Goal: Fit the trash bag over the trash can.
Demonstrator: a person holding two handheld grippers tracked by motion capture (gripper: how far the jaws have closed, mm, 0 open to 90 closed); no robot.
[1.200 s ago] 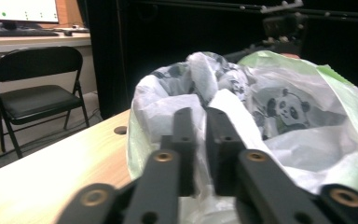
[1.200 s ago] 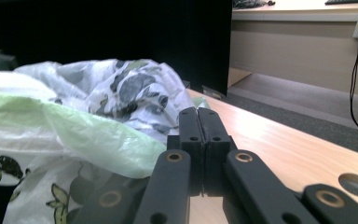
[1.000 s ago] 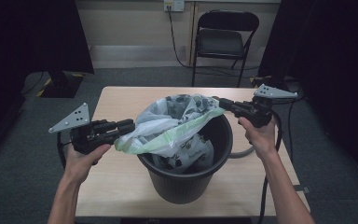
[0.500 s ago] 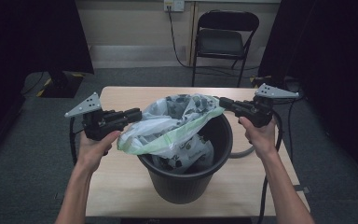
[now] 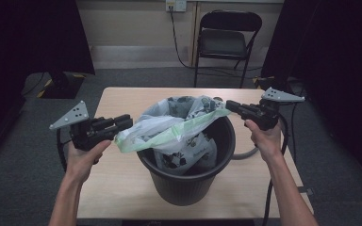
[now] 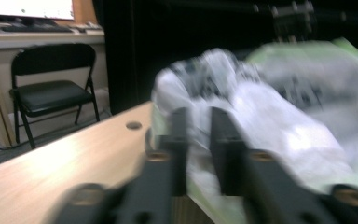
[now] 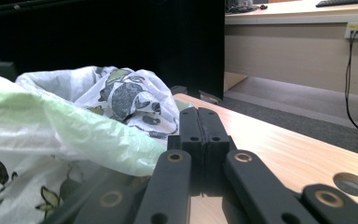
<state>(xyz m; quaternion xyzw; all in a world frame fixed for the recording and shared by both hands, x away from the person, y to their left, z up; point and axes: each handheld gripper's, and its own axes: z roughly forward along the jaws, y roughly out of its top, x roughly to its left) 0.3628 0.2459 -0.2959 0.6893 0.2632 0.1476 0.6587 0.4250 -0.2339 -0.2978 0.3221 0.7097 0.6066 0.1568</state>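
The bin liner, a thin pale-green plastic bag, hangs stretched across the mouth of the black bin in the middle of the table. The left gripper pinches its left edge, with film showing between the jaws in the left gripper view. The right gripper sits at the far-right edge with its jaws pressed together, apparently on the film, though the pinch itself is hidden. To seat the liner well, both edges likely need drawing outward evenly and folding down over the bin's rim, kept taut without tearing. Inside the bin sits a white bag printed with dark leaves, bulging up under the liner. A folding chair stands beyond the table.
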